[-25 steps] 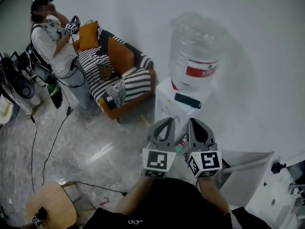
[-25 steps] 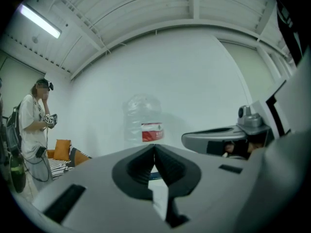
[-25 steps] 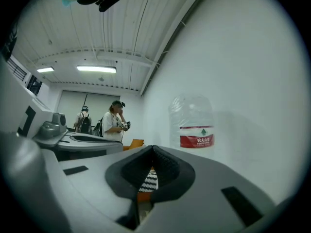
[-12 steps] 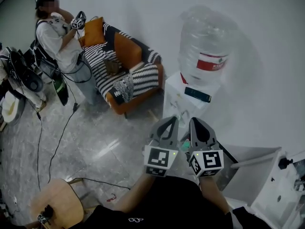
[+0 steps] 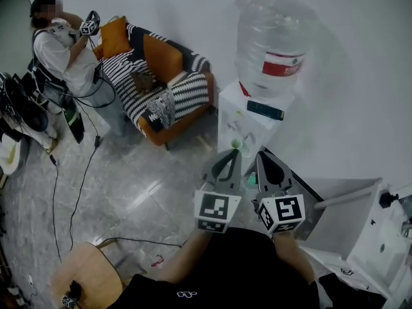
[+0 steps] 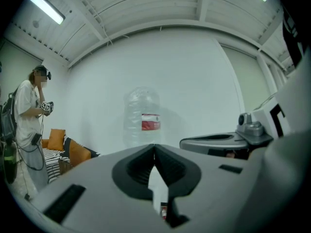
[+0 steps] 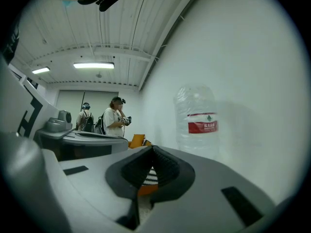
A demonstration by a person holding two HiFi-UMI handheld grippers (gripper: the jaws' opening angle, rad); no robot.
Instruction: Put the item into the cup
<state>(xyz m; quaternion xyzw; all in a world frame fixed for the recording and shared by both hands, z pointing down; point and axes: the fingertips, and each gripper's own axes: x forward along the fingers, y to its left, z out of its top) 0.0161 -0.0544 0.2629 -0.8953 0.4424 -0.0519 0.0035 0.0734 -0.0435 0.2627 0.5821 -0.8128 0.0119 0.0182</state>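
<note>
Head view, looking down. The left gripper (image 5: 232, 154) and right gripper (image 5: 261, 156) are held side by side near the body and point at the water dispenser (image 5: 248, 124) and its bottle (image 5: 273, 40) by the far wall. In each gripper view the jaws meet tip to tip, with nothing between them. Neither the item nor the cup can be identified; a small green object (image 5: 236, 144) on the dispenser front is too small to tell. Empty tools fit either a stage before pick-up or one after the drop. Any further move depends on sighting the cup.
</note>
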